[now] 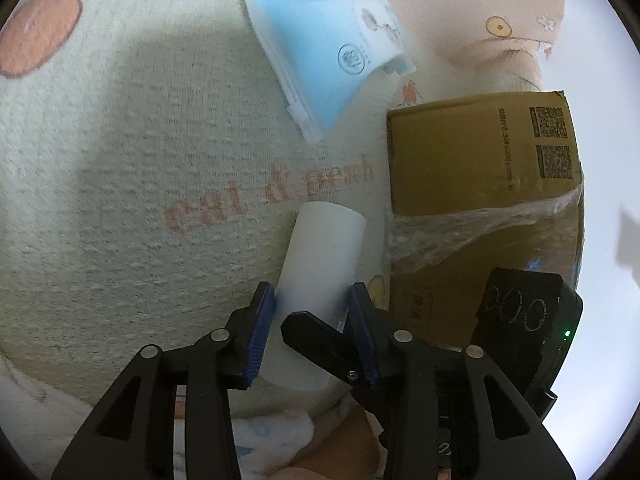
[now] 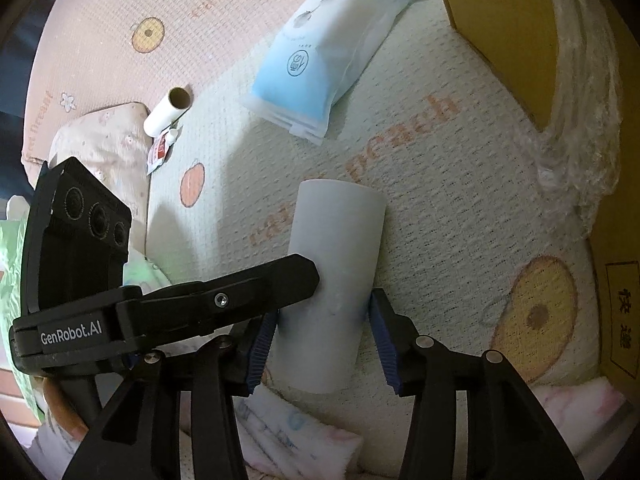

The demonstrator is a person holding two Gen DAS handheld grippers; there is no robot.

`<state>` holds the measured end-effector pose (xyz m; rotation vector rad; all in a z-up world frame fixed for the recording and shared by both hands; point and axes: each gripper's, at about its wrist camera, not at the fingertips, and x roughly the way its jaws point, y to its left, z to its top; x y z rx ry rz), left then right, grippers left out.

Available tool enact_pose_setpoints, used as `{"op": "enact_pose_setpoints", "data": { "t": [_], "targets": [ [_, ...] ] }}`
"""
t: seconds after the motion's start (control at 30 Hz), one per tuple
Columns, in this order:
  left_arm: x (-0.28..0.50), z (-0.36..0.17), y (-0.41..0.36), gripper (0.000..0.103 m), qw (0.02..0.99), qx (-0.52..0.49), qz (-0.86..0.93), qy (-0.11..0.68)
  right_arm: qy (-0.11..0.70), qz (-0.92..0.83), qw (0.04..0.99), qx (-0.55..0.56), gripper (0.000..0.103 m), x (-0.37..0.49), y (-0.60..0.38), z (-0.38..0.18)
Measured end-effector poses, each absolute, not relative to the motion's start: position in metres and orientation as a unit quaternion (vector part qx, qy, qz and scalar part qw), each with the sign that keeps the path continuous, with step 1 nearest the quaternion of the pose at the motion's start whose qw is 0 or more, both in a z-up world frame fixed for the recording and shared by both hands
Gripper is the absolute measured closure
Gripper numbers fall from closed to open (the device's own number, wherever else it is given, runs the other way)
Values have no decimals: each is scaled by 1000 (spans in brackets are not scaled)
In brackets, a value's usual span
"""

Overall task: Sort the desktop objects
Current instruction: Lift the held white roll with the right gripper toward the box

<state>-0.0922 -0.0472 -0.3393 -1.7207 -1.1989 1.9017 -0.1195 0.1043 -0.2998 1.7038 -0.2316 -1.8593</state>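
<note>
A white paper roll (image 1: 324, 248) lies on the cream blanket, its far end pointing away from me. My left gripper (image 1: 312, 292) straddles the near half of the roll, blue pads close beside it without pressing. From nearly the same side my right gripper (image 2: 324, 308) also straddles the roll (image 2: 336, 240), with a visible gap at its right pad. One black finger of each gripper crosses over the roll in the other's view. A blue and white pouch (image 1: 324, 56) (image 2: 324, 52) lies flat beyond the roll.
A brown cardboard box (image 1: 480, 152) (image 2: 500, 20) with loose plastic wrap stands right of the roll. At the far left lie a thin white tube with a brown core (image 2: 168, 108) and a small red packet (image 2: 158, 152). Folded printed cloth bunches at the near edge.
</note>
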Motion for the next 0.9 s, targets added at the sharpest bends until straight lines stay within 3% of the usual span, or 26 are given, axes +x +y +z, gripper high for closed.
{"op": "enact_pose_setpoints", "data": {
  "t": [0.1, 0.37, 0.9],
  "targets": [
    [-90, -349, -48, 55, 151, -598, 645, -451, -96, -701, 294, 642, 59, -120, 106, -303],
    [-88, -338, -42, 56, 143, -589, 667, -434, -113, -703, 302, 634, 59, -119, 113, -302],
    [-78, -256, -53, 61, 97, -537, 758, -357, -132, -719, 367, 575, 59, -114, 105, -255]
  ]
}}
